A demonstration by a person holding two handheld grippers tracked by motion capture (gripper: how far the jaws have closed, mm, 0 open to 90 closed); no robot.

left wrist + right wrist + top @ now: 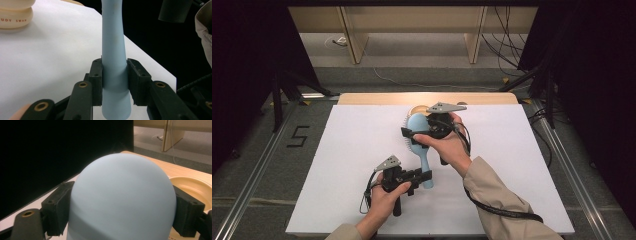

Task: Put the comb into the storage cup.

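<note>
A light blue hairbrush [418,126] lies over the middle of the white table [357,160], bristles facing left. The head points away from the person and the handle [426,167] points toward them. My left gripper [424,176] is shut on the handle [113,50] close to its end, one pad on each side [114,81]. My right gripper [411,135] is shut across the brush's rounded head [122,195], whose smooth back faces the right gripper view, with a pad pressed against each edge [122,208].
A cream round container [417,107] sits just behind the brush head near the table's far edge; it also appears as a lettered tub [15,15] and a shallow dish [192,187]. Cables trail from both grippers. Dark stands flank the table.
</note>
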